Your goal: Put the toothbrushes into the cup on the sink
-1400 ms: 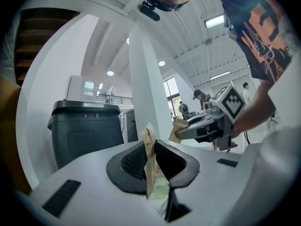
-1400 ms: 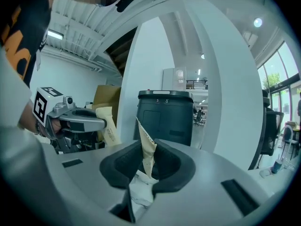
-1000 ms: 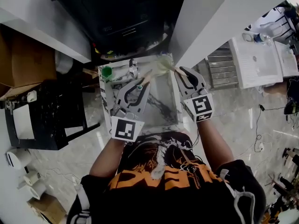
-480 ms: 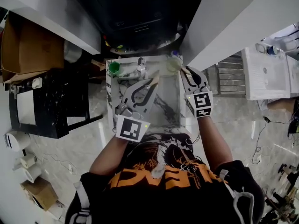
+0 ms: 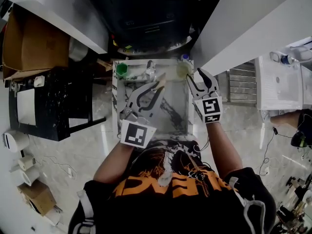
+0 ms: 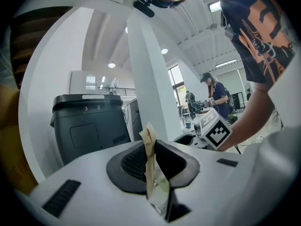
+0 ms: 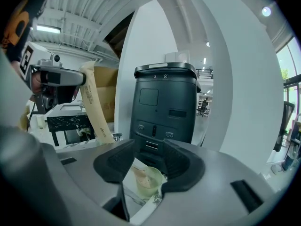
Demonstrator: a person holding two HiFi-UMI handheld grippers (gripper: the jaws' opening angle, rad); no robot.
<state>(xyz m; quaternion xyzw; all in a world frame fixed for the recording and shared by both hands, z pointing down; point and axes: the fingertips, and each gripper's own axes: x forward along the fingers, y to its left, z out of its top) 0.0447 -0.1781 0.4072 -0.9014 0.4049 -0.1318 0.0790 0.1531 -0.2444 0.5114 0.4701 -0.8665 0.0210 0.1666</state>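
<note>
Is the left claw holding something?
Yes, the left claw pinches a tan paper-wrapped toothbrush between its pads.

Black unit (image 7: 164, 112): "3" and "8" on its top front edge. Shirt (image 5: 170, 186): orange lettering, unreadable. Wrapped toothbrush (image 7: 96, 109): small print, too blurred to read.

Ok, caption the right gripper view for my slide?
Right claw opening empty by the cup holding one toothbrush; left claw grips the other toothbrush.
</note>
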